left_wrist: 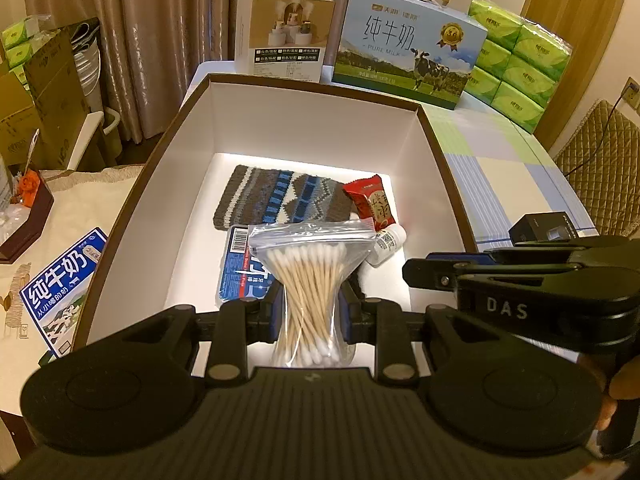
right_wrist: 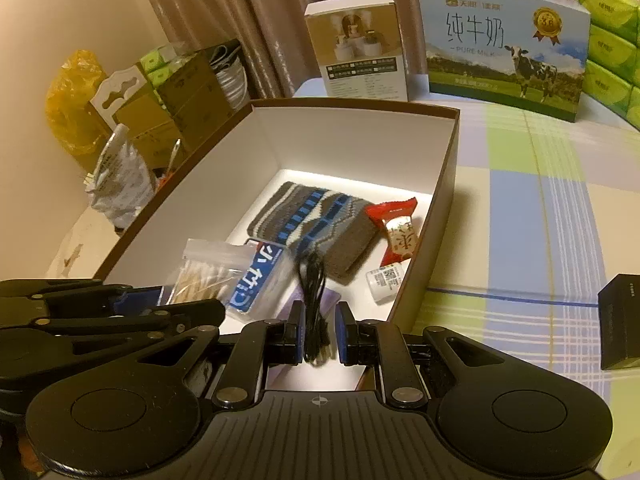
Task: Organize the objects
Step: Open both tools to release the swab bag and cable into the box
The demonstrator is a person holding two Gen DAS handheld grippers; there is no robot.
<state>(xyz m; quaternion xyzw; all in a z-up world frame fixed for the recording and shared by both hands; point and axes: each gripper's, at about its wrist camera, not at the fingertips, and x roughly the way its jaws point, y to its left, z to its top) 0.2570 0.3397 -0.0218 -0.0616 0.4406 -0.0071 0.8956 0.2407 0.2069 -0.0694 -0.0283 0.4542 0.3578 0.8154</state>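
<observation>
**2 items held over a part-filled box**

The open box (left_wrist: 192, 128) already holds a knitted pouch (left_wrist: 280, 196), a red snack packet (left_wrist: 370, 200), a small white bottle (left_wrist: 386, 244) and a blue pack (left_wrist: 240, 272). A black box (right_wrist: 620, 320) sits on the tablecloth outside it, so sorting looks unfinished.

The left gripper (left_wrist: 308, 312) is closed tight on a bag of cotton swabs (left_wrist: 310, 280), held above the box's near end. The right gripper (right_wrist: 319, 332) is clamped on a coiled black cable (right_wrist: 314, 304), also over the box. Neither item is released yet.
</observation>
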